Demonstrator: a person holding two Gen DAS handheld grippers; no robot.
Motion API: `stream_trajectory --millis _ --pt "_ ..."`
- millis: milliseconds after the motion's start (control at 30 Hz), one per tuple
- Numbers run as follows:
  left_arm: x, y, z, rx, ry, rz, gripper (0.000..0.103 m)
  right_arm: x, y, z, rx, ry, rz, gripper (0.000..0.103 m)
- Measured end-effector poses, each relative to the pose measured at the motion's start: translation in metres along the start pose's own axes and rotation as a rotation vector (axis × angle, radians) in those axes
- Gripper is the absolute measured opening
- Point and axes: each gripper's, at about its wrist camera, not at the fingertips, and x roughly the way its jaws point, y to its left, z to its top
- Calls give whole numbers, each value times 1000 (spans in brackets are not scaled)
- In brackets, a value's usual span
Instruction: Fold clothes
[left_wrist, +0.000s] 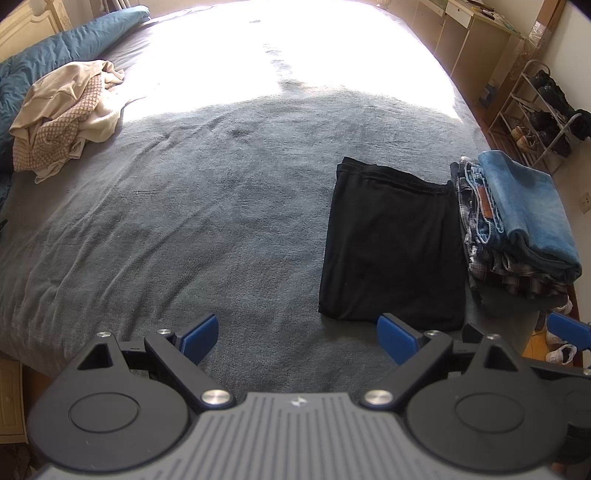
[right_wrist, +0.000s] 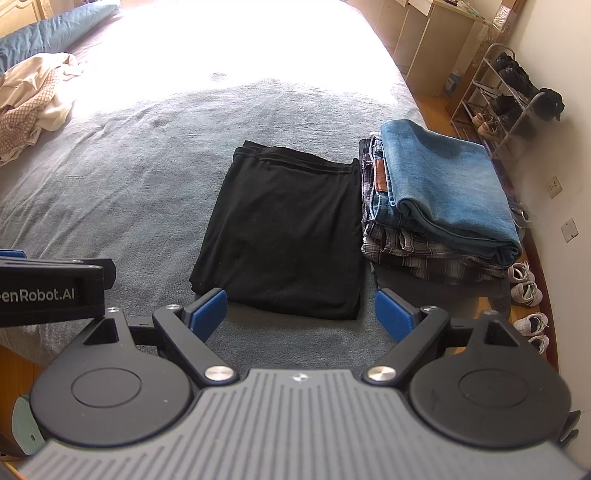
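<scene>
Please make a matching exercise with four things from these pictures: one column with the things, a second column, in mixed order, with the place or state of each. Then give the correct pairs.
Things:
1. black garment
2. jeans
3. beige clothes
4. right gripper

Place or state:
A. unfolded heap at the far left of the bed
B. folded, on top of the stack of plaid clothes
C. open, holding nothing
D. folded flat, alone on the grey blanket

Pairs: 1-D, 2-B, 3-A, 4-C

Black gripper (right_wrist: 300, 314) linkages, blue pads (right_wrist: 207, 310), silver screws, ribbed grey housing.
</scene>
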Motion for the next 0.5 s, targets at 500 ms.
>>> stream_trajectory --millis 500 --pt "1 3 1 -14 0 12 94 -1 1 2 5 0 2 88"
